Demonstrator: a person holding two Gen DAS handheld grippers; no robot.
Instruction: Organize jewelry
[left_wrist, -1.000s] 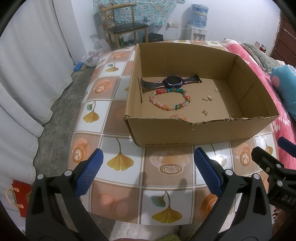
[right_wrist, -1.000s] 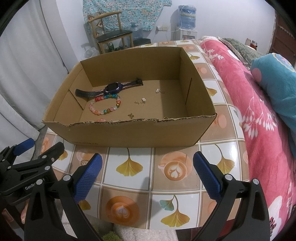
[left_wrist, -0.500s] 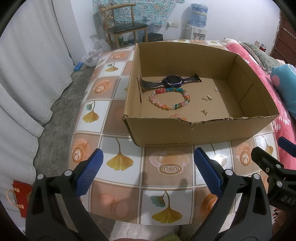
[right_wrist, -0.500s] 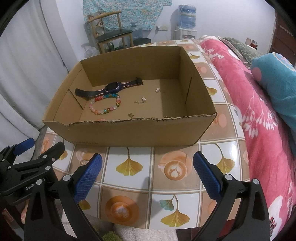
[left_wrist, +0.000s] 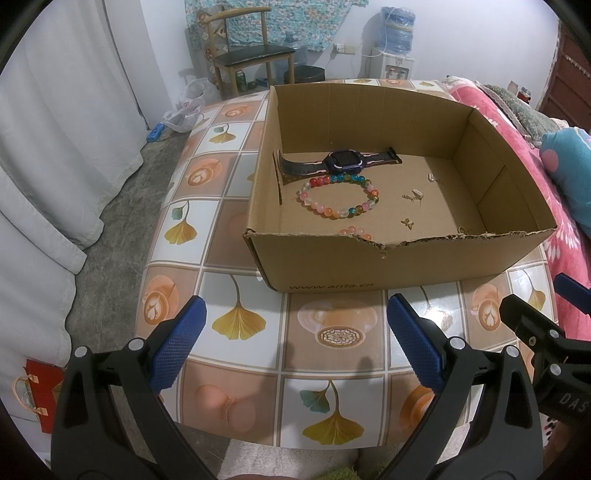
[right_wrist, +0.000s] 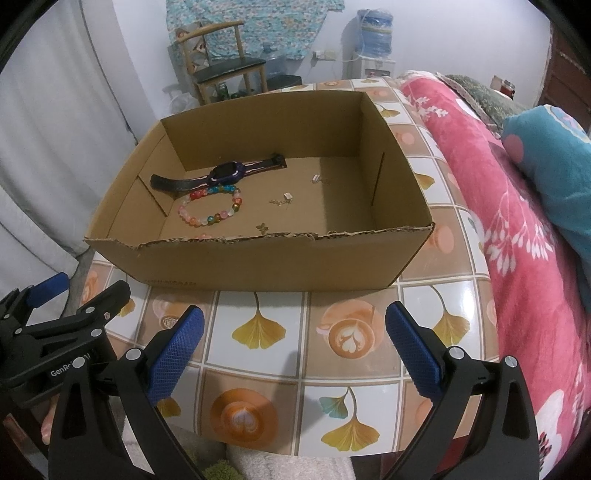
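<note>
- Left claw (left_wrist: 293, 345): your blue pads (left_wrist: 179, 343) stand wide apart and hold nothing. The claw hovers over the tiled surface (left_wrist: 236, 321), just short of the box (left_wrist: 388, 262).
- Right claw (right_wrist: 293, 345): likewise spread wide and empty, beside the left one, facing the same near wall of the box.
- Task items: all jewelry lies on the box floor. The watch (left_wrist: 341, 162) sits toward the far left corner. The bead bracelet (left_wrist: 338, 197) lies just in front of it, touching or nearly touching the strap. A second bracelet (left_wrist: 354, 232) is mostly hidden behind the near wall.
- Small pieces: a butterfly charm (left_wrist: 407, 222) and several tiny earrings (left_wrist: 415, 194) are scattered right of the bracelets, well apart from one another.
- Hazard, near wall: its torn top edge stands between you and every item. A low, forward approach would likely strike the wall and push the light box across the slick surface.
- Hazard, small pieces: the broad pads may fail to pinch a flat charm off cardboard; expect it to slide or flick away.
- Hazard, crowding: closing on the bead bracelet near the watch may catch the strap and drag both.
- Hazard, surface edge: the bed (right_wrist: 517, 229) adjoins the surface on the right; a dropped piece could vanish into the blanket.
</note>
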